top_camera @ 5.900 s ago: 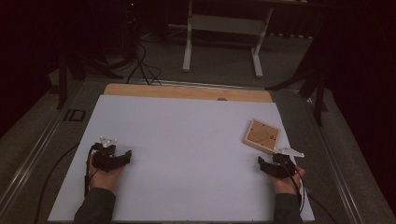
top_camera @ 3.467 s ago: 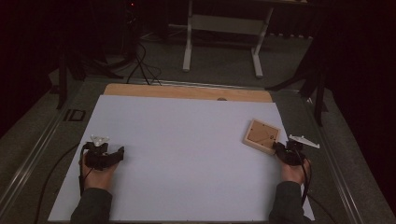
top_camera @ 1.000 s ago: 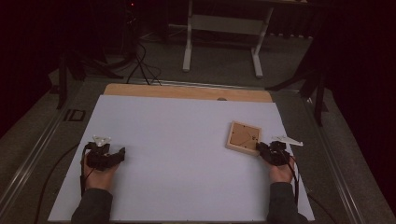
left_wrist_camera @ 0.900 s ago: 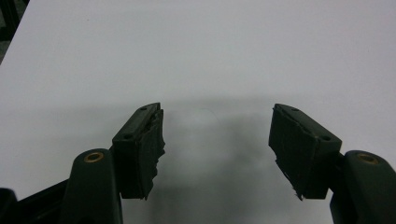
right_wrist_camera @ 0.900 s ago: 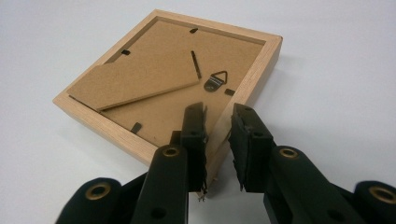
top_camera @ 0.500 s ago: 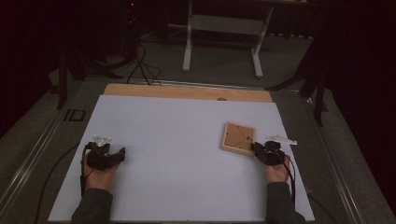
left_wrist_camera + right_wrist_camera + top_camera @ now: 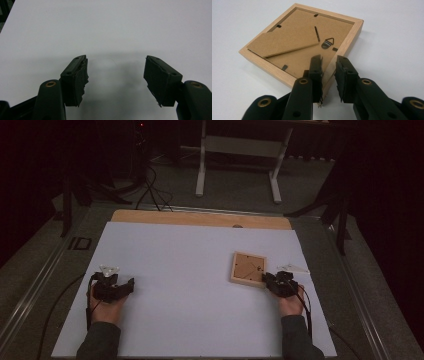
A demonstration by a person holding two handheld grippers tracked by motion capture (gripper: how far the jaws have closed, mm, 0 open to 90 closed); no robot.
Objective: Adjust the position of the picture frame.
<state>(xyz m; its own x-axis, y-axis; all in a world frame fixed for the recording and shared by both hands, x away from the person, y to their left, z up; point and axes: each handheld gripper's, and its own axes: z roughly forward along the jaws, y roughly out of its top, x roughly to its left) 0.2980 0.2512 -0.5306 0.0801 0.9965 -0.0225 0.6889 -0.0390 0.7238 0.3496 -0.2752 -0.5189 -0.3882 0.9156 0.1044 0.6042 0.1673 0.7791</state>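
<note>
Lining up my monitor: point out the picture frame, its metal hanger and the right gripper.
picture frame (image 7: 248, 269), high view, backing board.
metal hanger (image 7: 327, 43), right gripper view, the triangular loop.
right gripper (image 7: 329, 65), right gripper view, between the fingertips.

Matt wooden frame (image 7: 347, 43), fibreboard back (image 7: 304, 42)

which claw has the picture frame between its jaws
The right claw: its jaws straddle the wooden frame's side rail. The left claw stands open over bare white table.

Picture frame (image 7: 248, 269) and right gripper (image 7: 272, 281) farther left across the table.
</note>
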